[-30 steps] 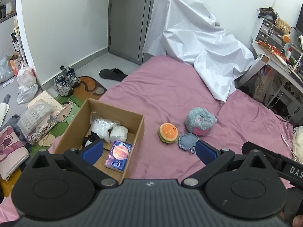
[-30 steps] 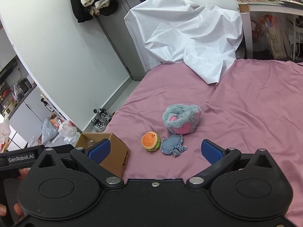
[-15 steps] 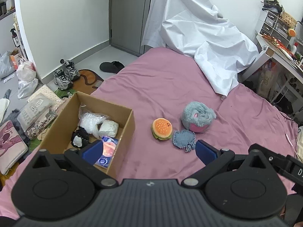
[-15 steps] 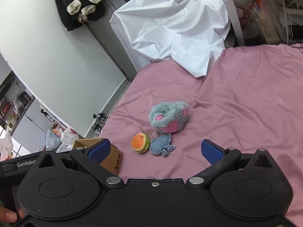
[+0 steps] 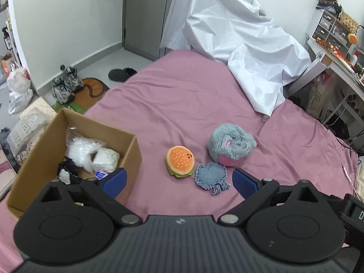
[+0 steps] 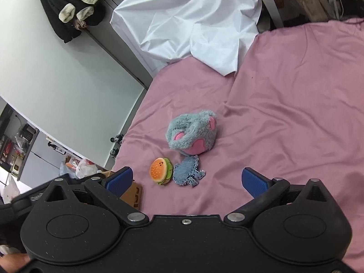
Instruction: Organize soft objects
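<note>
A burger plush [image 5: 180, 164] [image 6: 160, 170], a frayed denim patch [image 5: 211, 177] [image 6: 188, 173] and a fluffy grey-and-pink plush [image 5: 231, 147] [image 6: 193, 133] lie close together on the pink bed. A cardboard box [image 5: 132, 157] stands left of them at the bed's edge and holds several white and dark soft items. My left gripper [image 5: 179, 182] is open and empty, above the bed just short of the burger and patch. My right gripper [image 6: 187, 180] is open and empty, hovering just short of the same toys.
A crumpled white sheet [image 5: 238, 36] [image 6: 193, 18] covers the bed's far end. Shoes [image 5: 66, 84], bags and a mat lie on the floor to the left. A cluttered desk [image 5: 336, 52] stands to the right. A dark jacket [image 6: 70, 6] hangs on the wall.
Both grippers have shifted so the toys sit more centred between the fingers. The left view has moved right, away from the box. Both stay open and empty.
</note>
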